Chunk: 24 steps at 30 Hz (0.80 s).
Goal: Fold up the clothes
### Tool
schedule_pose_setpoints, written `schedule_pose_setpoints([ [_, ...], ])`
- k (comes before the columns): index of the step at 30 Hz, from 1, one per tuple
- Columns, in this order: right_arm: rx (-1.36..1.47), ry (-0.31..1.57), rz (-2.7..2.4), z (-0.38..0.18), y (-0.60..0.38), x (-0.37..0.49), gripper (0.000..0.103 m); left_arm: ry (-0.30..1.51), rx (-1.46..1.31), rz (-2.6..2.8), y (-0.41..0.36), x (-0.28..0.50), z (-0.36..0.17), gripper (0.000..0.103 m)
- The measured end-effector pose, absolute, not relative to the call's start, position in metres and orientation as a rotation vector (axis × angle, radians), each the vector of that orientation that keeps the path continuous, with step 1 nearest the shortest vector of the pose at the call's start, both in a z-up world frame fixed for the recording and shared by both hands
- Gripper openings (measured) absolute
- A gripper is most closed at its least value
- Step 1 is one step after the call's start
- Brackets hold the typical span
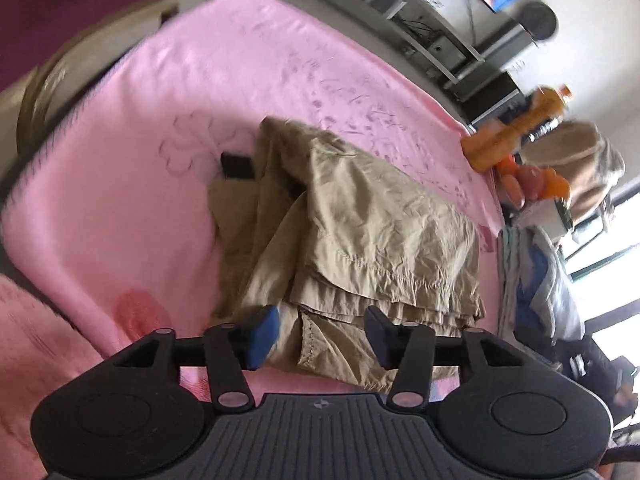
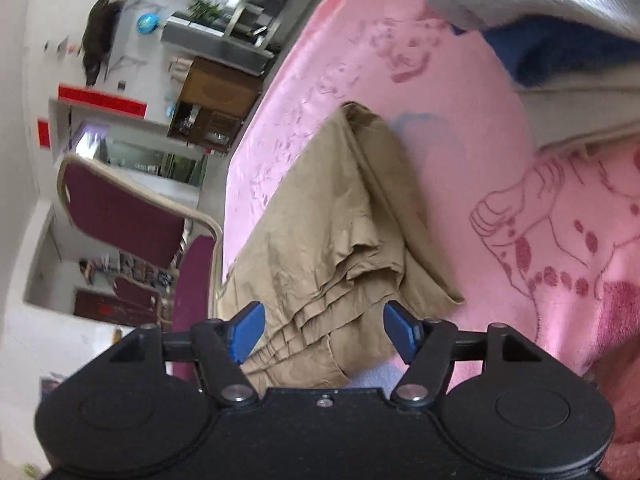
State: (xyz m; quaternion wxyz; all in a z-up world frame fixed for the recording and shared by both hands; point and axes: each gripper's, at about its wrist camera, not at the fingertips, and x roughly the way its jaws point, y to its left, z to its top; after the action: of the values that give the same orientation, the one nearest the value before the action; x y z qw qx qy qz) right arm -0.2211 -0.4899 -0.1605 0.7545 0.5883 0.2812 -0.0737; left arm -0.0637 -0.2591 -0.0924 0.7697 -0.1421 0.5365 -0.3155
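Khaki trousers (image 1: 352,232), folded, creased, lying flat

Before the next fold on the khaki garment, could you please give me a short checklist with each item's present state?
1. Left gripper free of cloth: ok, jaws apart, pads not pressing.
2. Right gripper free of cloth: ok, jaws apart.
3. Khaki garment lies folded on the pink blanket: ok, layered edges stacked.
4. Garment fully on the blanket: cannot tell, near edge hidden.
5. Orange bottle apart from garment: ok.
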Motion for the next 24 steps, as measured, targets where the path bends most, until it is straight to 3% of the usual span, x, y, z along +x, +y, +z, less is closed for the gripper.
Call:
schedule_pose_setpoints([
  [11, 1.423, 0.622, -0.265, -0.189, -0.500, -0.193, 0.067, 1.199, -0.261, -0.701, -0.270, -0.059, -0.098, 0.073],
  [16, 1.493, 0.544, -0.343, -0.199, -0.513, -0.179, 0.066, 1.182, -0.338, -0.674, -0.276, -0.040, -0.093, 0.073],
  [18, 1.470, 0.505, -0.332, -0.197, -0.511, -0.177, 0.053, 1.181, -0.390, -0.669, -0.274, -0.033, -0.093, 0.070],
  [19, 1.459, 0.488, -0.324, -0.197, -0.511, -0.176, 0.042, 1.180, -0.418, -0.671, -0.272, -0.031, -0.093, 0.069],
  [24, 1.427, 0.481, -0.258, -0.193, -0.512, -0.168, 0.035, 1.192, -0.464, -0.681, -0.272, -0.023, -0.098, 0.056],
])
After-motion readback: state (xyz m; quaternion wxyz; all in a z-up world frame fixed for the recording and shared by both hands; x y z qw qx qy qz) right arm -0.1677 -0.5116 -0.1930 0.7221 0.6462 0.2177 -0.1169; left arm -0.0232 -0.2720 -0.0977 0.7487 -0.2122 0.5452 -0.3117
